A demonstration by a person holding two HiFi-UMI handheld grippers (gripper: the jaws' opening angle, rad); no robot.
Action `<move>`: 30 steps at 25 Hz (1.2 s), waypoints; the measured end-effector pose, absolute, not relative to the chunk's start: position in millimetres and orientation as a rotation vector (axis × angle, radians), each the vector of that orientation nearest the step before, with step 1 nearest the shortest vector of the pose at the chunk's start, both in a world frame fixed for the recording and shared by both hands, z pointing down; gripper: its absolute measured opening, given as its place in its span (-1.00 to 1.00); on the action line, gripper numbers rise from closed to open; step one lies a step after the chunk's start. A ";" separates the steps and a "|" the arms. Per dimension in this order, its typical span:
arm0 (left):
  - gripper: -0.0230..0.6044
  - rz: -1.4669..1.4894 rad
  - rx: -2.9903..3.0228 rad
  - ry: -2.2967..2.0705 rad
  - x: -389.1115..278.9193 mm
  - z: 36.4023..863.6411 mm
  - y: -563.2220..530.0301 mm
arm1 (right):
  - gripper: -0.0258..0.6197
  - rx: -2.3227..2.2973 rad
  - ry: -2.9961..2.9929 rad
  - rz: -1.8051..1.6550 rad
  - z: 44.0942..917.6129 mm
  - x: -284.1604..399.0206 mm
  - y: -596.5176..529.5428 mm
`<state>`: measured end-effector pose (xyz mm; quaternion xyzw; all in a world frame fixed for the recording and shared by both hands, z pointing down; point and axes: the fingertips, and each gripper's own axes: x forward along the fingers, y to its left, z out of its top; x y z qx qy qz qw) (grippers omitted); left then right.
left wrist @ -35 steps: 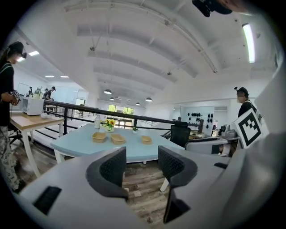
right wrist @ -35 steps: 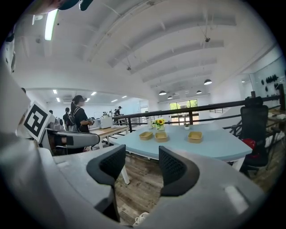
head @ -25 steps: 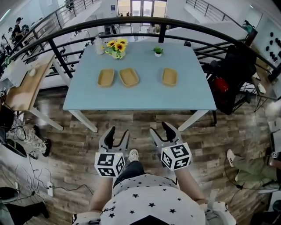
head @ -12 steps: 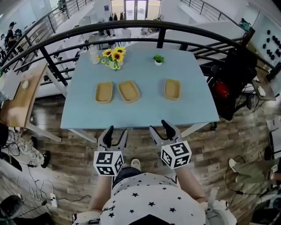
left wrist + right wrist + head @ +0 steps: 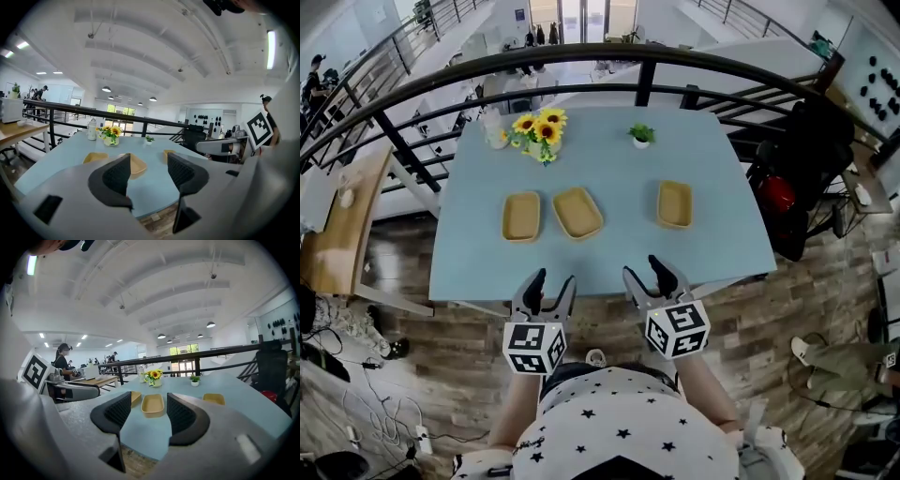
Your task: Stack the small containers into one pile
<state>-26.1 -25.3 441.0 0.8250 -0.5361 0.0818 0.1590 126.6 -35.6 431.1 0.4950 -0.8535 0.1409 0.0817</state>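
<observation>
Left gripper [image 5: 551,283], right gripper [image 5: 643,272]: jaws apart, empty, lower centre at near edge of table [image 5: 609,258]. Mid-frame, unstacked: left container [image 5: 522,217] just beside middle container [image 5: 577,213]; right container [image 5: 674,204] apart. Upper centre: sunflowers [image 5: 537,129], small plant [image 5: 642,135], railing [image 5: 422,80] behind.

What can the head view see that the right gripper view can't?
Only the head view shows the person's star-print shirt and the marker cube on the right gripper. Only the right gripper view shows the ceiling and its lamps. Both show the blue table, the three yellow containers, still unstacked, the sunflowers and the small potted plant.
</observation>
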 end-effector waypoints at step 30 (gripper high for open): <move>-0.20 0.223 2.277 -1.514 49.1 465.9 -201.4 | -0.24 1.643 -2.285 0.491 503.7 284.1 -231.6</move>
